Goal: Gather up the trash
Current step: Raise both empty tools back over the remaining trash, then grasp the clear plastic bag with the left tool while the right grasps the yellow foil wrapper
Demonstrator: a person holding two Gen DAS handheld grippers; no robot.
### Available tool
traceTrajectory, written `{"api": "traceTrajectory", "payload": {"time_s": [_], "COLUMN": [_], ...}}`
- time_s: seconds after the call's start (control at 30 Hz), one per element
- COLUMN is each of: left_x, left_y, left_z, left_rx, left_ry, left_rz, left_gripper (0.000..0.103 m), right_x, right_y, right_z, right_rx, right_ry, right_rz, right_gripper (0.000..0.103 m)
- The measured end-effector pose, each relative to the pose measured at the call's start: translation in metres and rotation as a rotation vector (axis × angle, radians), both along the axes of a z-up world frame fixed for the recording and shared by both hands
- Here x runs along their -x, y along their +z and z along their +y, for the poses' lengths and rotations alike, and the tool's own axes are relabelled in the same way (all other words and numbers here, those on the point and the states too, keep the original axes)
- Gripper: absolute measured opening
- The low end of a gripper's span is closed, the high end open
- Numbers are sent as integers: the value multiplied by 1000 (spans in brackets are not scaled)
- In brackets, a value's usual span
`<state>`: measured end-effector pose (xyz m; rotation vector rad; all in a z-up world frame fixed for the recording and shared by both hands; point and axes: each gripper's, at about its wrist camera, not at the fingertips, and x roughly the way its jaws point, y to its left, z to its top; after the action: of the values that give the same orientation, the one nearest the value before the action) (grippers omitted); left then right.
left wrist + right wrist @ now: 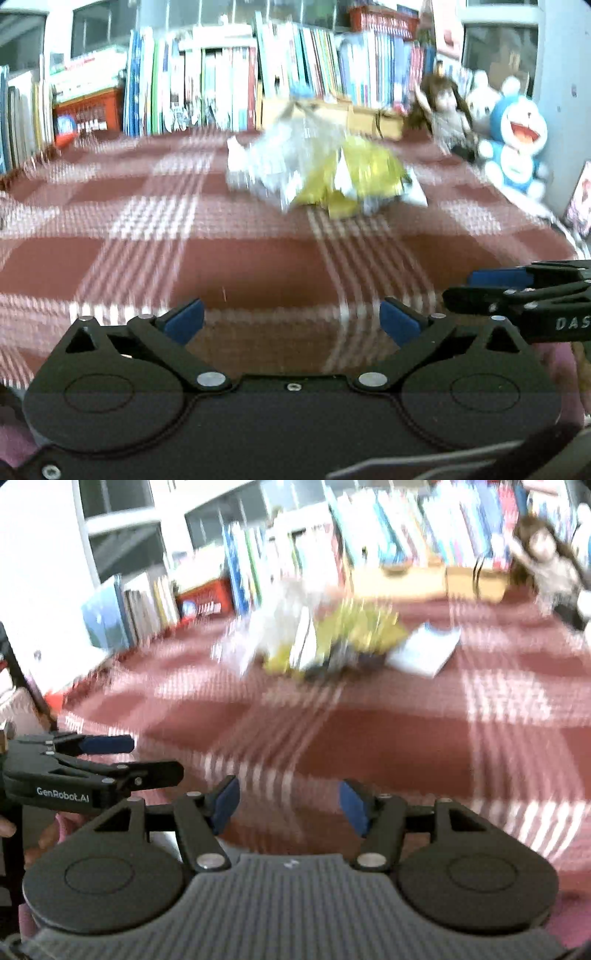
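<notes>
A blurred heap of trash (321,166) lies on the red and white plaid cloth (221,266): a crumpled clear plastic bag, yellow wrappers and white paper scraps. In the right wrist view the same heap (332,638) has a white sheet (424,650) beside it on the right. My left gripper (291,325) is open and holds nothing, well short of the heap. My right gripper (290,806) is also open and holds nothing. The two grippers sit side by side, so the right gripper (458,286) and the left gripper (157,757) each show at the other view's edge.
Rows of upright books (229,85) line the back of the cloth. Cardboard boxes (369,114) stand behind the heap, and a red crate (88,114) is at back left. A doll (443,107) and a blue plush toy (517,147) sit at the right.
</notes>
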<state>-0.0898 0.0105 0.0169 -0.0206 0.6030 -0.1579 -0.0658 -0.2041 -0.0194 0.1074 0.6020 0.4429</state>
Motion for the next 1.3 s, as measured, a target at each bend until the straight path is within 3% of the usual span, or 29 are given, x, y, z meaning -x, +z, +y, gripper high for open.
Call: {"api": "traceTrajectory", "payload": {"time_s": [0.27, 0.4, 0.7, 0.73, 0.8, 0.83, 0.87, 0.97, 1.3], "left_x": [-50, -92, -178, -182, -185, -186, -185, -168, -135], "left_y": [31, 45, 31, 28, 23, 23, 23, 32, 65], "left_z": [-8, -12, -17, -17, -18, -18, -17, -12, -12], "left_rx": [-43, -49, -1, 7, 22, 29, 35, 85, 53], "left_ry": [32, 29, -22, -30, -41, -30, -14, -9, -27], "left_rz": [-127, -177, -82, -77, -67, -59, -51, -82, -198], "left_gripper": [102, 103, 102, 100, 83, 65, 54, 46, 44], "right_x": [-38, -66, -133, -138, -145, -147, -147, -139, -117], "right_y": [27, 29, 18, 15, 9, 7, 5, 10, 40], "right_z": [-10, -10, -7, -6, -6, -6, -6, -4, -5], "right_rx": [31, -13, -71, -78, -100, -109, -117, -115, 2], "right_ry": [-115, -159, -216, -214, -211, -202, -194, -181, -269], "right_rz": [-109, -113, -46, -31, 0, 16, 27, 4, -144], "right_gripper": [74, 77, 79, 79, 77, 64, 59, 45, 45]}}
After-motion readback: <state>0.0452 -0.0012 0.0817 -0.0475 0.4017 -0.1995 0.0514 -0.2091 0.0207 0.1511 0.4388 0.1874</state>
